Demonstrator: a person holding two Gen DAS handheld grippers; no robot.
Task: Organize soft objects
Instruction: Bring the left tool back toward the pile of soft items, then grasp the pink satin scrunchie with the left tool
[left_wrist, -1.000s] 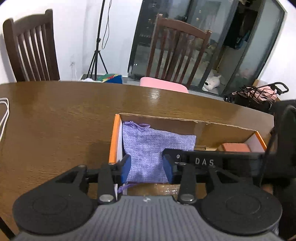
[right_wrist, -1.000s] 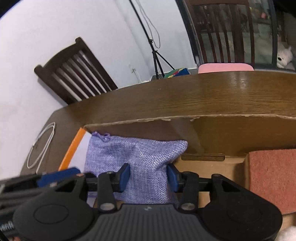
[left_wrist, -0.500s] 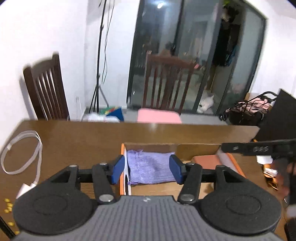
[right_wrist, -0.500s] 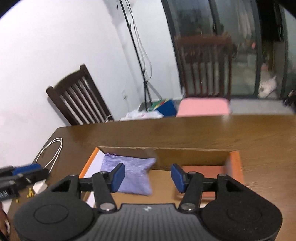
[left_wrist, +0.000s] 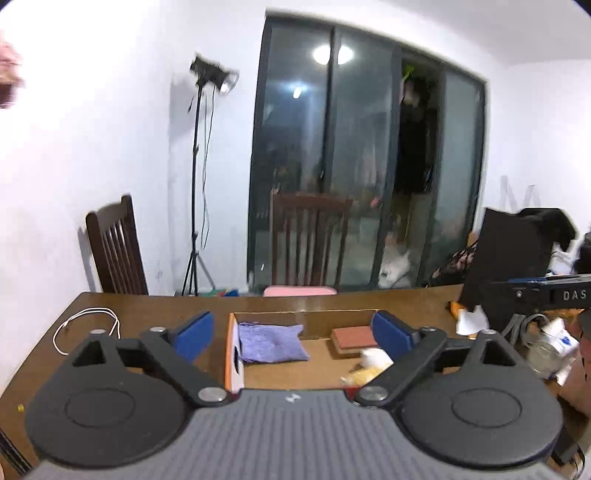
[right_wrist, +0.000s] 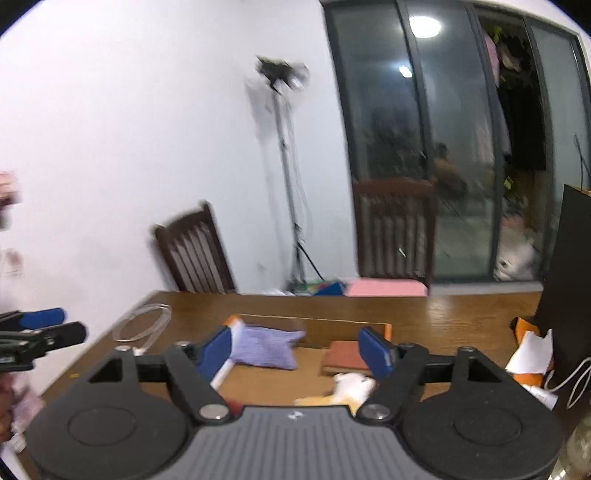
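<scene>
The left wrist view alone shows clutter along the right edge of the brown wooden desk (left_wrist: 147, 306): a clear glass jar (left_wrist: 541, 352) and white paper scraps, plus the right tongs' black body marked "DAS" at the frame's right side. The right wrist view alone shows the left tongs' blue-tipped finger poking in from the left, off the desk's left edge. Both views show the shallow cardboard box with orange edges (left_wrist: 233, 354) at mid-desk. Inside it, the soft lilac fabric pouch (left_wrist: 271, 341) (right_wrist: 264, 345) lies flat in the left part, a brick-red rectangular pad (left_wrist: 351, 336) (right_wrist: 341, 357) sits to the right, and a white and yellow plush toy (left_wrist: 367, 363) (right_wrist: 349, 387) lies at the near right. The left tongs (left_wrist: 291, 332) are spread wide and hold nothing, the pouch lying beyond them between the 2 blue fingertips. The right tongs (right_wrist: 295, 349) are likewise spread, empty, the pouch just inside the left fingertip (right_wrist: 214, 350). A white looped cable (left_wrist: 86, 325) rests near the desk's left edge.
</scene>
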